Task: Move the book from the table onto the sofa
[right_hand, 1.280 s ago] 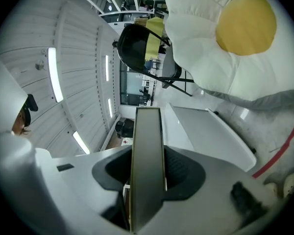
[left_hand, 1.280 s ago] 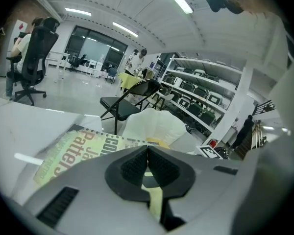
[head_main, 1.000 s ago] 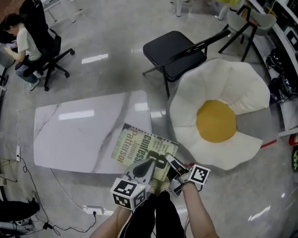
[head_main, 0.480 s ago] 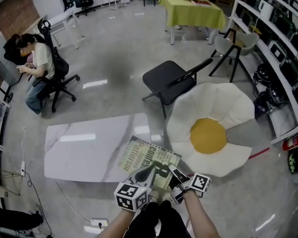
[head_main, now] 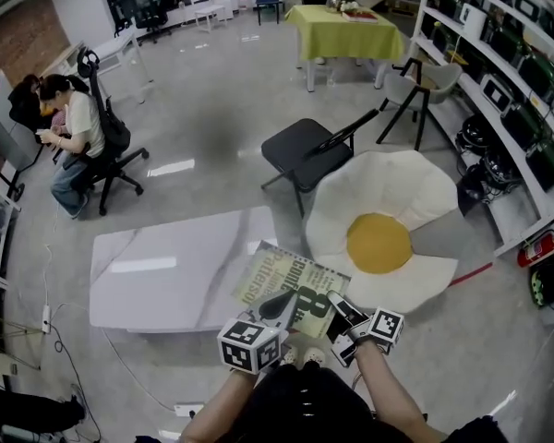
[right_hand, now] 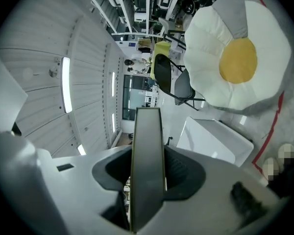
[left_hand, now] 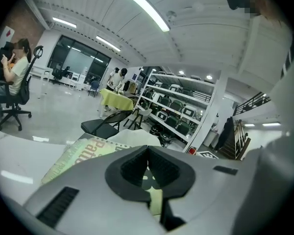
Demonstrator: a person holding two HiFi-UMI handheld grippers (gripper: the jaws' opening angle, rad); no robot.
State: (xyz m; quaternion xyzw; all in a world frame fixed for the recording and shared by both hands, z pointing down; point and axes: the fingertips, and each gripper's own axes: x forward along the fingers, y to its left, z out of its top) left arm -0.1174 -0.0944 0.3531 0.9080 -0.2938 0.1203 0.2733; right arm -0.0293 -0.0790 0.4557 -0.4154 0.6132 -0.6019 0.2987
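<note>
The book (head_main: 295, 287), pale green with large dark lettering, is held in the air over the near right corner of the white marble table (head_main: 166, 266). My left gripper (head_main: 279, 306) is shut on its near edge, and the cover (left_hand: 83, 153) runs away from the jaws in the left gripper view. My right gripper (head_main: 338, 306) is shut on the book's near right corner. In the right gripper view the book shows edge-on (right_hand: 147, 146) between the pads. The sofa, a fried-egg-shaped cushion (head_main: 379, 243), lies on the floor just right of the book.
A black folding chair (head_main: 305, 150) stands behind the sofa and table. A person sits on an office chair (head_main: 74, 137) at far left. A green-clothed table (head_main: 343, 21) is at the back, and shelving (head_main: 508, 81) lines the right wall.
Both grippers have risen with the book, carrying it up off the table's edge and slightly right toward the sofa. The head view has tilted up to take in more of the room.
</note>
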